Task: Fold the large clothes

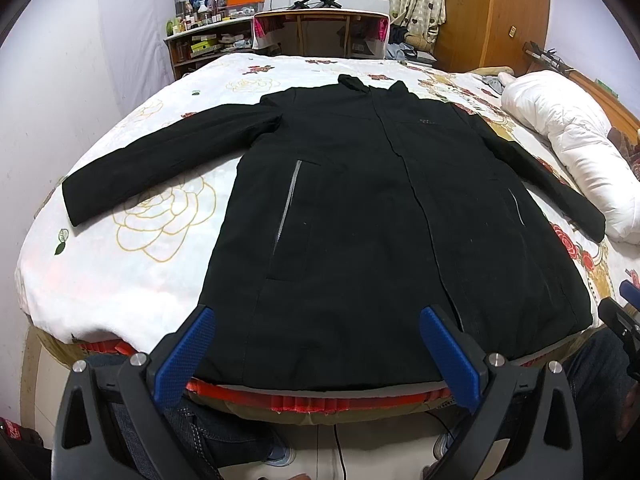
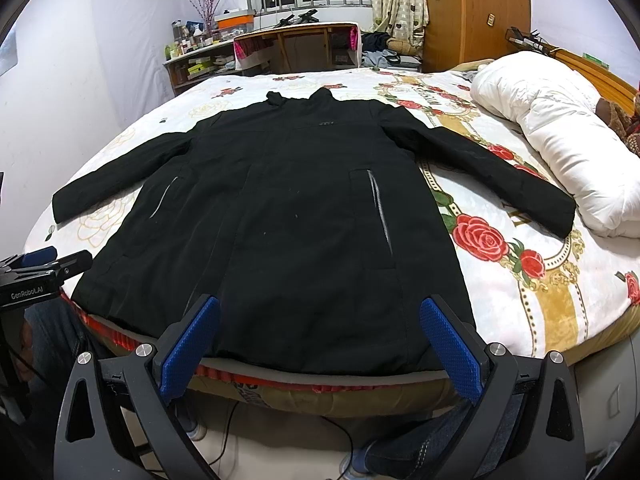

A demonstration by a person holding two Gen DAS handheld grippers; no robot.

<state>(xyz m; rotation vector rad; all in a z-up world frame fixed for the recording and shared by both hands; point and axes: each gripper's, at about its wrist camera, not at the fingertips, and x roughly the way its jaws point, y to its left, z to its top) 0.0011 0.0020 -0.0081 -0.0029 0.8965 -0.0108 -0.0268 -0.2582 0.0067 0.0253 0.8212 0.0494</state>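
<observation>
A long black coat (image 1: 352, 208) lies flat and face up on the bed, collar toward the far side, both sleeves spread out, hem at the near edge. It also shows in the right wrist view (image 2: 288, 216). My left gripper (image 1: 316, 320) is open and empty, hovering above the hem near the coat's left half. My right gripper (image 2: 320, 316) is open and empty, above the hem near the right half. The left gripper's body appears at the left edge of the right wrist view (image 2: 36, 272).
The bed has a white floral cover (image 1: 132, 240) with red roses (image 2: 484, 240). A folded white duvet (image 2: 560, 152) lies along the right side by the right sleeve. A desk and cluttered shelves (image 1: 208, 36) stand beyond the bed. The person's legs stand below the near edge.
</observation>
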